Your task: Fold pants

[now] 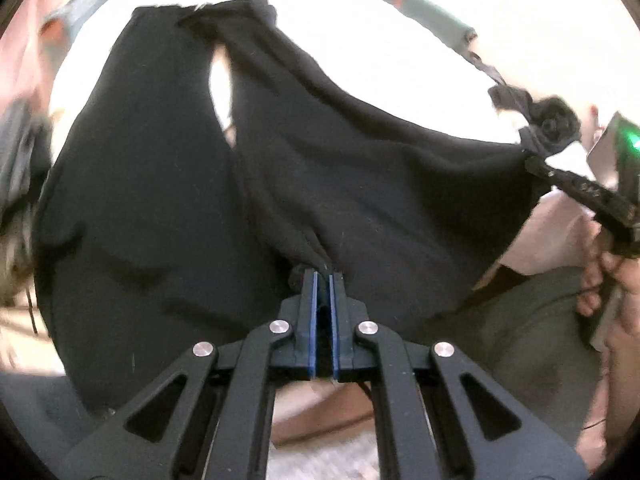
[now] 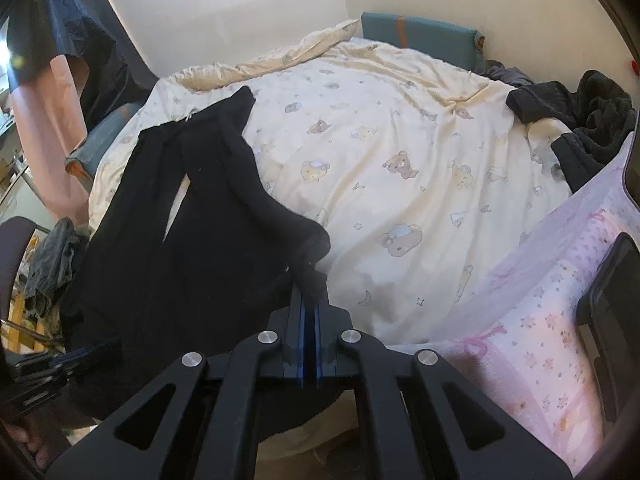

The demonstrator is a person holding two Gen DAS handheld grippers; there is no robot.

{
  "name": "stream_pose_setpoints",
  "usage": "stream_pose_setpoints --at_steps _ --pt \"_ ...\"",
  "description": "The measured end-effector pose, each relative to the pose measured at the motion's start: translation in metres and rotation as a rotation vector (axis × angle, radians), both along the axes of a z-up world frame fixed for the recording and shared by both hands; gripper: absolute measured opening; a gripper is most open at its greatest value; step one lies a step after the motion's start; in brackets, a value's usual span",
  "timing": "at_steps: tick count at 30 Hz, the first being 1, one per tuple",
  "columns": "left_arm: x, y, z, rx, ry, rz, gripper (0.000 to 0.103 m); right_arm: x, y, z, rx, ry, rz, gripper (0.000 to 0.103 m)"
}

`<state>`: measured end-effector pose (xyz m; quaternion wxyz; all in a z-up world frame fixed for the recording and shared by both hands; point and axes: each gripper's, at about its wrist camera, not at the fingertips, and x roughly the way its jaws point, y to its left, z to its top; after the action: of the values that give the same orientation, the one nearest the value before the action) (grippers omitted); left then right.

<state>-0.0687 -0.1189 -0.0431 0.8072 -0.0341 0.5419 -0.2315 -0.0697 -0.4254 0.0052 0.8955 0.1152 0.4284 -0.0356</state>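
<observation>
Black pants (image 1: 180, 200) hang spread out over the bed, legs trailing away toward the far side. My left gripper (image 1: 323, 276) is shut on a bunched fold of the near edge of the pants. In the left wrist view my right gripper (image 1: 534, 158) pinches the pants' corner at the right, held by a person's hand (image 1: 600, 280). From the right wrist view the pants (image 2: 180, 220) lie on the left half of the bed, and my right gripper (image 2: 310, 284) is shut on a gathered tip of the fabric. The left gripper (image 2: 60, 360) shows dimly at the lower left.
A cream bedcover with a bear print (image 2: 400, 140) covers the bed. Dark clothes (image 2: 580, 120) are piled at the far right. A pink blanket (image 2: 540, 300) lies at the near right beside a dark flat object (image 2: 616, 320). A teal cushion (image 2: 420, 36) leans against the wall.
</observation>
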Motion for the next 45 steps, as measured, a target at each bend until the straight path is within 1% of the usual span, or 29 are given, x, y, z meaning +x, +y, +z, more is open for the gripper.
stream_pose_setpoints --at_steps 4,6,7,10,12,14,15,17,18,19,20,21,22,25,28,30,31,33,34,36,37,38,39,40,41,42,43,44,45 --pt "-0.024 -0.002 0.005 0.037 0.061 -0.087 0.001 0.001 -0.006 0.008 -0.013 0.099 0.044 0.002" --pt "-0.031 -0.013 -0.008 0.054 0.144 -0.145 0.001 0.001 -0.005 0.009 -0.062 0.161 0.082 0.002" --pt "-0.033 -0.017 -0.014 0.079 0.155 -0.172 0.0 0.002 -0.003 0.006 -0.091 0.2 0.096 0.002" --pt "-0.046 -0.038 -0.046 0.182 0.225 -0.285 0.0 0.006 0.011 -0.024 -0.105 0.369 0.184 0.003" --pt "-0.051 -0.047 -0.071 0.267 0.281 -0.321 0.0 0.006 0.022 -0.047 -0.108 0.465 0.227 0.006" --pt "-0.051 -0.049 -0.078 0.283 0.288 -0.334 0.001 0.007 0.035 -0.07 -0.157 0.585 0.261 0.008" --pt "-0.048 -0.049 -0.073 0.28 0.268 -0.327 0.001 0.006 0.039 -0.073 -0.157 0.604 0.277 0.009" --pt "-0.039 -0.042 -0.057 0.254 0.219 -0.293 0.008 0.006 0.044 -0.066 -0.162 0.593 0.302 0.011" --pt "-0.032 -0.037 -0.048 0.239 0.187 -0.264 0.024 0.007 0.045 -0.06 -0.172 0.583 0.306 0.015" --pt "-0.019 -0.034 -0.04 0.229 0.151 -0.228 0.048 0.008 0.045 -0.052 -0.167 0.569 0.306 0.021" --pt "-0.005 -0.026 -0.032 0.217 0.107 -0.178 0.058 0.011 0.045 -0.041 -0.153 0.55 0.308 0.028" --pt "0.002 -0.021 -0.028 0.213 0.083 -0.15 0.069 0.014 0.046 -0.03 -0.154 0.529 0.314 0.049" --pt "0.013 -0.016 -0.024 0.213 0.06 -0.117 0.069 0.018 0.048 -0.016 -0.18 0.492 0.318 0.067" --pt "0.051 -0.006 -0.016 0.212 0.024 -0.034 0.069 0.036 0.048 0.011 -0.264 0.403 0.297 0.069" --pt "0.093 0.008 -0.013 0.22 -0.019 0.052 0.071 0.064 0.051 0.022 -0.195 0.335 0.301 0.069" --pt "0.121 0.02 -0.013 0.253 -0.068 0.108 0.072 0.085 0.056 0.021 -0.187 0.298 0.297 0.068" --pt "0.135 0.028 -0.014 0.265 -0.094 0.139 0.072 0.099 0.059 0.017 -0.22 0.281 0.292 0.069" --pt "0.152 0.039 -0.018 0.266 -0.134 0.202 0.072 0.117 0.056 -0.004 -0.19 0.354 0.288 0.068" --pt "0.155 0.046 -0.021 0.255 -0.135 0.225 0.072 0.122 0.053 -0.018 -0.135 0.417 0.289 0.068" --pt "0.154 0.058 -0.032 0.209 -0.117 0.231 0.072 0.126 0.046 -0.052 0.032 0.551 0.285 0.067" --pt "0.153 0.061 -0.037 0.217 -0.1 0.229 0.072 0.121 0.041 -0.069 0.123 0.6 0.286 0.066" --pt "0.152 0.063 -0.043 0.24 -0.067 0.226 0.072 0.116 0.037 -0.083 0.169 0.635 0.265 0.066" --pt "0.152 0.064 -0.046 0.237 -0.041 0.221 0.072 0.112 0.03 -0.094 0.168 0.665 0.228 0.066" --pt "0.15 0.065 -0.045 0.207 -0.031 0.212 0.072 0.111 0.022 -0.103 0.128 0.687 0.182 0.066" --pt "0.148 0.066 -0.044 0.18 -0.037 0.203 0.072 0.109 0.012 -0.114 0.042 0.707 0.113 0.066" --pt "0.145 0.065 -0.041 0.184 -0.048 0.199 0.072 0.109 -0.001 -0.123 -0.034 0.71 0.025 0.066" --pt "0.142 0.065 -0.039 0.2 -0.062 0.193 0.072 0.108 -0.012 -0.131 -0.053 0.716 -0.052 0.066" --pt "0.141 0.065 -0.037 0.215 -0.072 0.189 0.072 0.105 -0.023 -0.144 -0.031 0.748 -0.122 0.066" --pt "0.139 0.065 -0.035 0.218 -0.072 0.193 0.072 0.103 -0.027 -0.153 -0.01 0.767 -0.151 0.066"
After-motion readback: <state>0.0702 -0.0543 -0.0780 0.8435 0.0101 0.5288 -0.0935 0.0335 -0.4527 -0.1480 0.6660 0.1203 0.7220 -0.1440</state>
